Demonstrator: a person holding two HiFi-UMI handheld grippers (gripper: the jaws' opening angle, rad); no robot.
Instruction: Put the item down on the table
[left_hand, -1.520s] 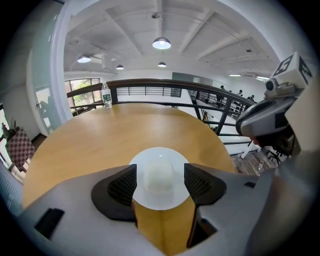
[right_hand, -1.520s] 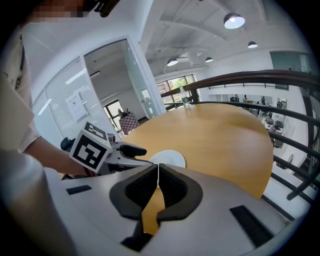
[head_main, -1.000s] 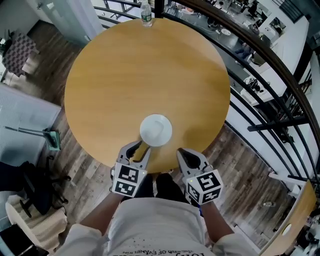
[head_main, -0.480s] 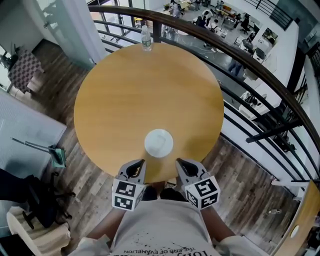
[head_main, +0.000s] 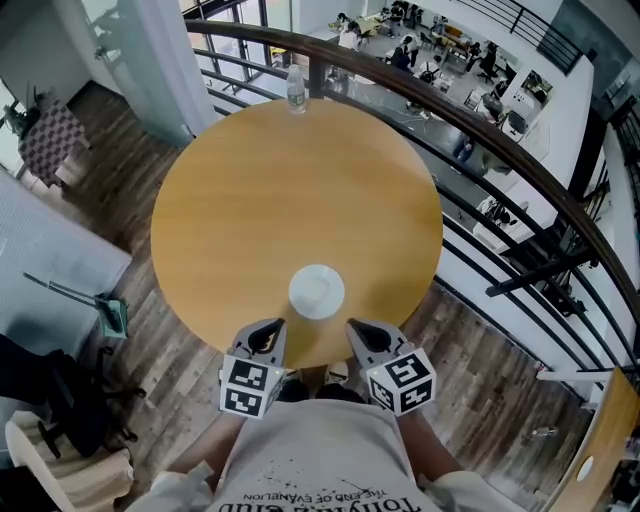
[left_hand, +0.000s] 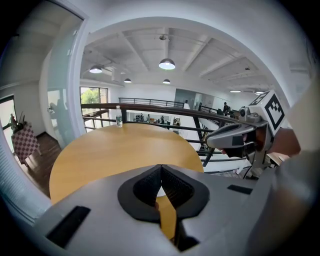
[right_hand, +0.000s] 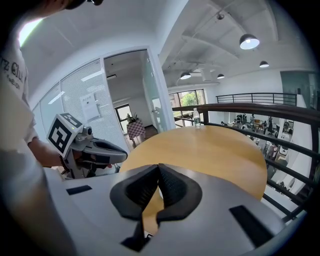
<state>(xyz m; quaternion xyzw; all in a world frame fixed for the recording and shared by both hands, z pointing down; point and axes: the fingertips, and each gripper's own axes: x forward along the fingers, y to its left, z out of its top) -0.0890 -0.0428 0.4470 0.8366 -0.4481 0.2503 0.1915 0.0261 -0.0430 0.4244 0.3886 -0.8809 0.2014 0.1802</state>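
left gripper (head_main: 266, 330), right gripper (head_main: 359, 331) drawn back from white round item (head_main: 317, 291), both clenched empty; item's kind unclear

Counter (head_main: 250, 200): smooth wood-look top, low satin sheen. White item (head_main: 317, 291): smooth, matt. Railing (right_hand: 260, 108): dark, semi-gloss. Floor (head_main: 470, 340): grey-brown wood planks. Left claw (left_hand: 161, 170), right claw (right_hand: 159, 170): matt grey plastic, ribbed black pads (left_hand: 142, 189).

1. An open-plan office, seen from an upper gallery: a dark railing (right_hand: 260, 106) overlooks a lower floor of desks (head_main: 440, 50) where people sit.
2. A glass-walled room with window blinds (right_hand: 82, 100) stands alongside.
3. Pendant ceiling lamps (left_hand: 166, 63), a round wooden table (head_main: 300, 190) and a wood-plank floor (head_main: 480, 350) furnish the gallery.
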